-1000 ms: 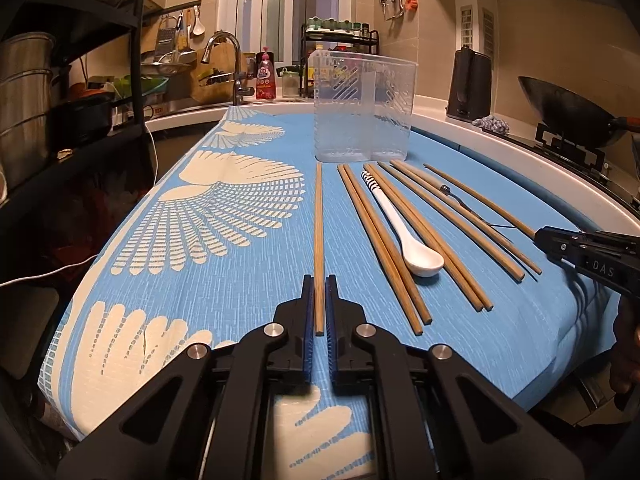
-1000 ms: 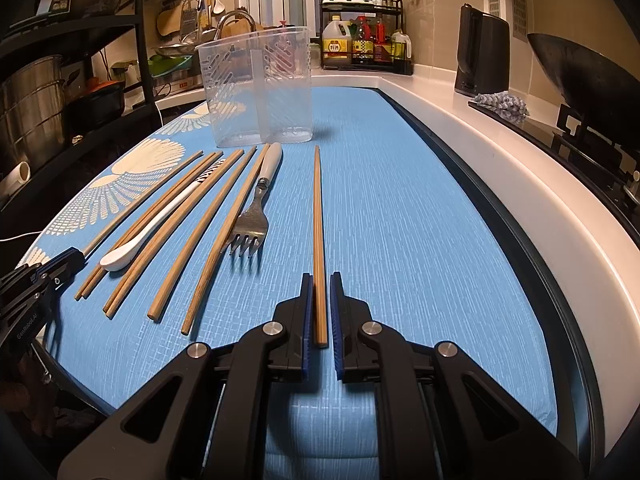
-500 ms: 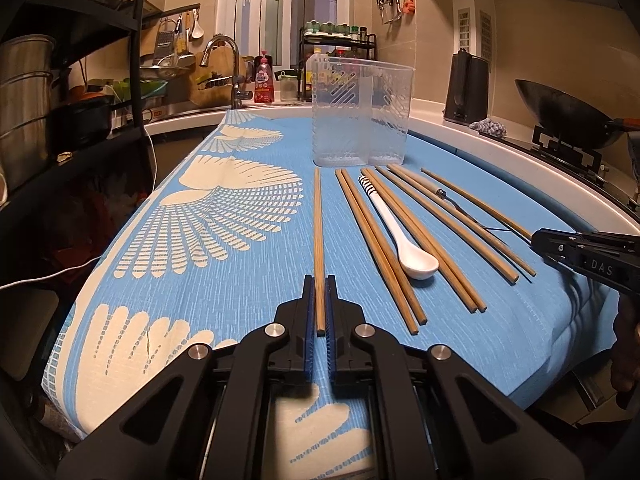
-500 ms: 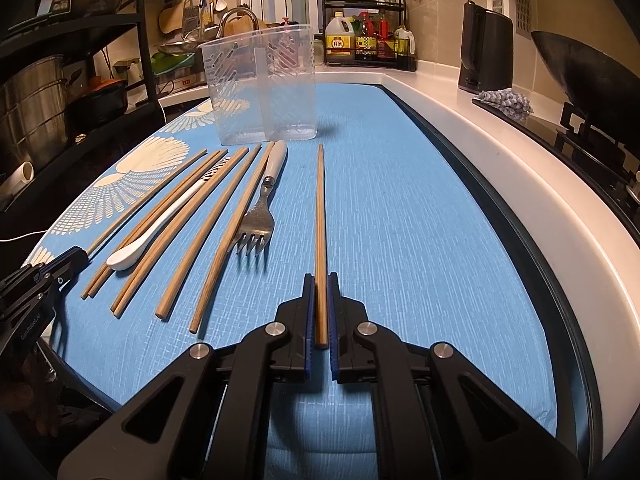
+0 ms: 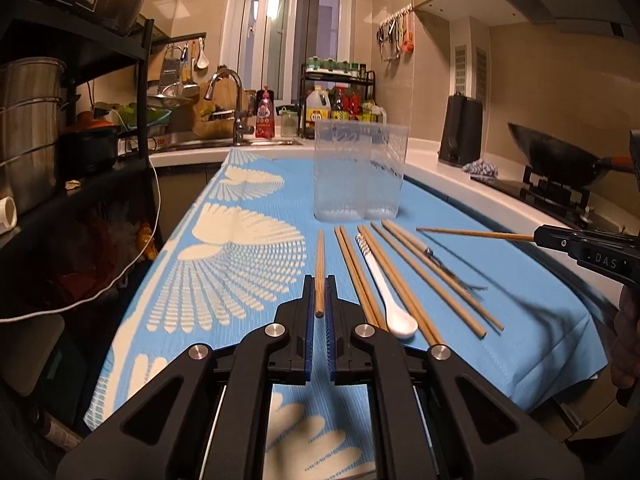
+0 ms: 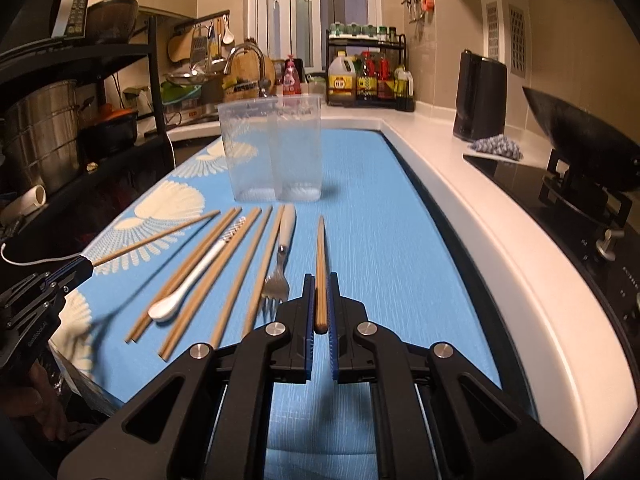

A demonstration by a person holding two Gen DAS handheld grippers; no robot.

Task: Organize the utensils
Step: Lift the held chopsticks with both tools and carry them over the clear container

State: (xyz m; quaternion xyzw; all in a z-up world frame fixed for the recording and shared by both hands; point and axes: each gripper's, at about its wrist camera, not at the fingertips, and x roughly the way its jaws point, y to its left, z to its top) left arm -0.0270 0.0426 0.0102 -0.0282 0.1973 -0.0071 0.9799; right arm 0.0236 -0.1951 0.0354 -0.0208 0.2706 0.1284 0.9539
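My left gripper (image 5: 319,296) is shut on a wooden chopstick (image 5: 320,264) and holds it lifted above the blue mat. My right gripper (image 6: 320,300) is shut on another chopstick (image 6: 321,264), also lifted; it shows from the side in the left wrist view (image 5: 472,234). Several more chopsticks (image 5: 404,280), a white spoon (image 5: 384,292) and a fork (image 6: 280,264) lie in a row on the mat. A clear two-compartment plastic holder (image 5: 360,172) stands upright behind them, empty.
The blue patterned mat (image 6: 380,220) covers the counter. A black rack with pots (image 5: 36,120) stands left. A sink and faucet (image 5: 232,108) are behind. A kettle (image 6: 480,96), a cloth (image 6: 496,146) and a wok on the stove (image 6: 584,136) are right.
Both grippers have closed on their chopsticks and raised them off the mat. Both cameras sit higher, and the other utensils have not moved.
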